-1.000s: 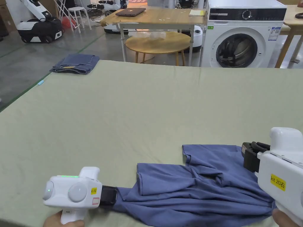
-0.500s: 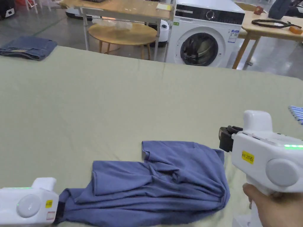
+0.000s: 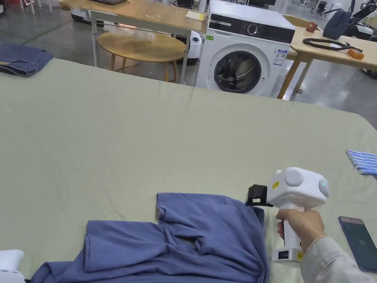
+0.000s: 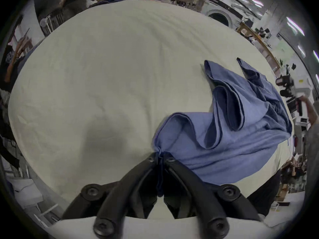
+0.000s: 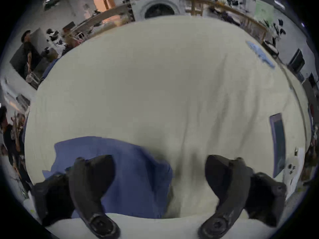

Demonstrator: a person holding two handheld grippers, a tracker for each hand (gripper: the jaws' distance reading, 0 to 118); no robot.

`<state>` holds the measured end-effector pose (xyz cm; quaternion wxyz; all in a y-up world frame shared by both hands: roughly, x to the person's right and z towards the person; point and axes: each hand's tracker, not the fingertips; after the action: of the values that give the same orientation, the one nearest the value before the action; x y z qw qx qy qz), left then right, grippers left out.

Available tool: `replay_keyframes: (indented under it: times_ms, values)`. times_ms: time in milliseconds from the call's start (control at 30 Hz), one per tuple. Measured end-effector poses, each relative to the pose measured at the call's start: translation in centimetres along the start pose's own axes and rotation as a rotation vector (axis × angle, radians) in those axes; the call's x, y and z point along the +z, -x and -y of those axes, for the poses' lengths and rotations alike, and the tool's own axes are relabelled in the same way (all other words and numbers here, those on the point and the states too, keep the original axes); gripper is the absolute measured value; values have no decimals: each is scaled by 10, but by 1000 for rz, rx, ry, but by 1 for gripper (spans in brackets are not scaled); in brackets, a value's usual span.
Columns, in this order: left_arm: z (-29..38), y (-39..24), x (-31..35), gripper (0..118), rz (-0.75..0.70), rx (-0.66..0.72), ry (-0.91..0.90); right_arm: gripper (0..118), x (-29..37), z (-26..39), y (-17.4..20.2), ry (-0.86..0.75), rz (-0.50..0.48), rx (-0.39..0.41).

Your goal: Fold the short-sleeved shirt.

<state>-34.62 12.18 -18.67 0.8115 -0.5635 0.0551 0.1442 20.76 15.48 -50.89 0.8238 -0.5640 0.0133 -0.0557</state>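
Note:
The blue short-sleeved shirt (image 3: pixel 176 243) lies crumpled on the green-covered table (image 3: pixel 184 140), near the front edge. In the left gripper view my left gripper (image 4: pixel 160 156) is shut on a bunched corner of the shirt (image 4: pixel 224 139), which spreads away to the right. Its white body (image 3: pixel 9 261) peeks in at the bottom left of the head view. My right gripper (image 3: pixel 256 195) hovers at the shirt's far right edge, held by a hand. In the right gripper view its jaws stand wide apart (image 5: pixel 160 170) over the shirt's edge (image 5: pixel 134 173), with nothing pinched.
Folded jeans (image 3: pixel 22 60) sit at the table's far left corner. A phone (image 3: pixel 359 247) and a row of blue striped items (image 3: pixel 362 160) lie near the right edge. Beyond the table stand a washing machine (image 3: pixel 243 55) and wooden tables (image 3: pixel 147 44).
The head camera has swung right. My right gripper has turned handle-down and come in to the shirt's far right edge. The left gripper keeps its hold on the corner.

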Motion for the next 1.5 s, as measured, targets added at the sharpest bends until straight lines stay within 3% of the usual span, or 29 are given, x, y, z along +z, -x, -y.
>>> replay_keyframes:
  times_ms: [67,200,233,267,333,433,533,633,733,900,1067,1267,1500]
  values:
    - [0,-1,1,0,1,-3,6,69,-14,0,-6,25,9,-39]
    - [0,-3,0,0,-9,-3,23,58,-33,1,-1,34,35,52]
    - [0,-3,0,0,-13,-6,25,38,-21,5,7,35,48,72]
    - [0,-3,1,0,-16,-11,27,3,-14,6,10,28,53,95]
    - [0,-3,4,0,-19,-13,31,3,1,8,13,-23,119,128]
    - [0,-5,11,0,-22,-25,38,3,30,12,17,-26,-1,119]
    - [-3,-2,20,0,-10,-50,42,3,53,-3,13,-84,8,160]
    - [-10,5,38,0,16,-28,8,3,111,-1,18,-159,-48,164]
    - [-42,-2,67,0,49,-15,-49,3,160,-4,23,-235,-37,191]
    - [-77,-6,120,0,1,-81,-165,3,222,-25,22,-339,-72,207]
    - [-145,-8,193,0,-107,-131,-327,3,285,-40,31,-476,14,243]
    - [-235,-6,256,0,-148,-131,-426,3,339,-75,39,-554,9,190]
    - [-340,-7,295,0,-223,-102,-512,3,379,-132,55,-650,74,174]
